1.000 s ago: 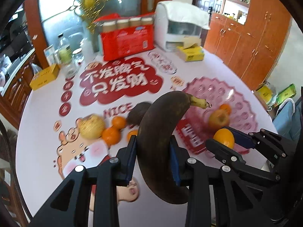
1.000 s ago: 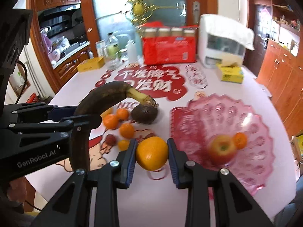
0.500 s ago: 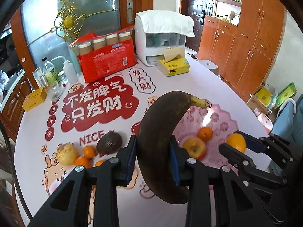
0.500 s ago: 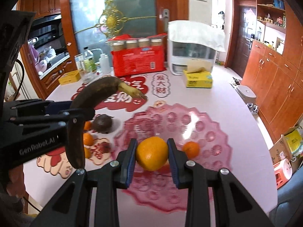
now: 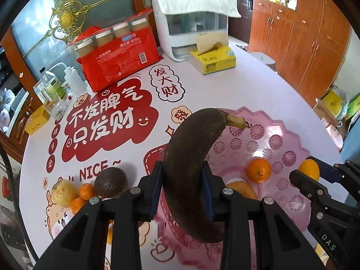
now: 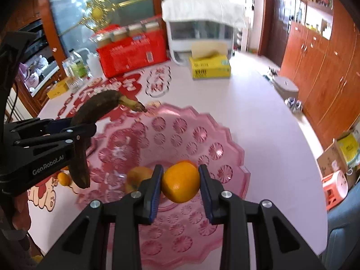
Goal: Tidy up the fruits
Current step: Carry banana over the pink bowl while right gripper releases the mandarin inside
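My left gripper (image 5: 181, 189) is shut on a dark overripe banana (image 5: 193, 164) and holds it above the left rim of the pink fruit bowl (image 5: 279, 135). My right gripper (image 6: 180, 185) is shut on an orange (image 6: 181, 184) above the middle of the bowl (image 6: 225, 135). A small orange (image 5: 258, 170) and an apple (image 6: 137, 177) lie in the bowl. The right gripper with its orange (image 5: 309, 168) shows in the left wrist view; the banana (image 6: 94, 112) shows in the right wrist view.
On the table left of the bowl lie a dark avocado (image 5: 110, 181), a yellow pear (image 5: 63, 192) and small oranges (image 5: 86, 191). At the back stand a red drinks pack (image 5: 119, 56), a white appliance (image 5: 193, 22), a yellow tissue box (image 5: 213, 61) and bottles (image 5: 54, 90).
Both grippers have moved right and forward with their fruit, from over the loose fruit to over the pink bowl. The orange now hangs above the bowl's middle.
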### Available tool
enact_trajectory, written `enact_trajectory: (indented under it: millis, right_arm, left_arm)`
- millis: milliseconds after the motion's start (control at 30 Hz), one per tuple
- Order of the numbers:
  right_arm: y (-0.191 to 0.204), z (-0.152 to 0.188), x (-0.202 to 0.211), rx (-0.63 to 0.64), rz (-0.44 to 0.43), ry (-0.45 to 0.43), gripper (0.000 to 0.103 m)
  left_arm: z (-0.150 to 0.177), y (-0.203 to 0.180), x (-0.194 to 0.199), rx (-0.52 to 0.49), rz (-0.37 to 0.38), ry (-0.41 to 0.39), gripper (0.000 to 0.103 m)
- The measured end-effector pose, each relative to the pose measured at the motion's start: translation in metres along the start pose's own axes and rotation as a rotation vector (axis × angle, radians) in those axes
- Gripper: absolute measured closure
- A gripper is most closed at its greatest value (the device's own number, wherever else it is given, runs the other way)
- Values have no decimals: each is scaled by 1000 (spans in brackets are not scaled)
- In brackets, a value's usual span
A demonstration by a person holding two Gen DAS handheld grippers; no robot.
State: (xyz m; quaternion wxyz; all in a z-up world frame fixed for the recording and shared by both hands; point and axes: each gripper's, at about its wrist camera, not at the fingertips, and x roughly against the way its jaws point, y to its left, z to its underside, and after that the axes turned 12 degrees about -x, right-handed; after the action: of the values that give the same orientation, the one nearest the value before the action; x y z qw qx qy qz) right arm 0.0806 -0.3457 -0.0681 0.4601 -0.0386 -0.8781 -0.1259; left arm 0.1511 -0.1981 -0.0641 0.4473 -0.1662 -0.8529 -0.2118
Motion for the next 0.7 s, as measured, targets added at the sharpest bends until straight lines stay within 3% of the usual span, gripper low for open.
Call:
enact_trajectory:
  millis: [400,700]
  right_arm:
    - [-7,5,-58,21,25,186,70]
    - [-8,6,-68,9,33,216,67]
  left_arm:
    - [-1,-9,-60,-20,-30,122,72]
    - [4,-17,-79,-43,-24,180,72]
